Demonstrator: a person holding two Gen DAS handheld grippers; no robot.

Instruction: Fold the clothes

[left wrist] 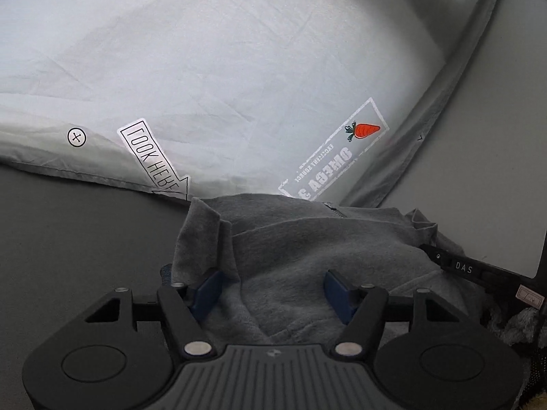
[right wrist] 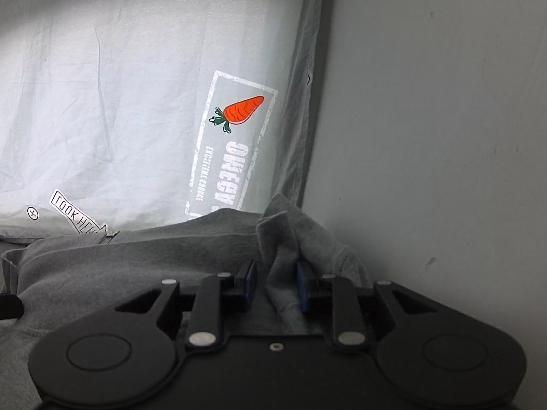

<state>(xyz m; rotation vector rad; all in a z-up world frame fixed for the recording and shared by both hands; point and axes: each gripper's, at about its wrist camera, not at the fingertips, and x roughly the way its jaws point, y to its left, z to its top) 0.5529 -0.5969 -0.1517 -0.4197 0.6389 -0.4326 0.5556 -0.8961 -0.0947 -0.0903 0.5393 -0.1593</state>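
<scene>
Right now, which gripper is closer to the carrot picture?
Right. The right gripper sits just below the carrot picture; the left gripper is farther down-left of it.

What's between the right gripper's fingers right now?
A bunched fold of the grey garment stands between the right gripper fingers, seen in the right wrist view.

Bedroom: printed bedsheet (left wrist: 222, 68) beside plain wall (right wrist: 444, 119).

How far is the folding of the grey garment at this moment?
Little looks done: the grey garment is bunched, with no flat fold visible. In hand: the right gripper pinches a raised fold of it; the left gripper is open, its fingers astride the cloth. It lies over the edge of the pale printed sheet. Left: close the left gripper, spread, fold.
</scene>
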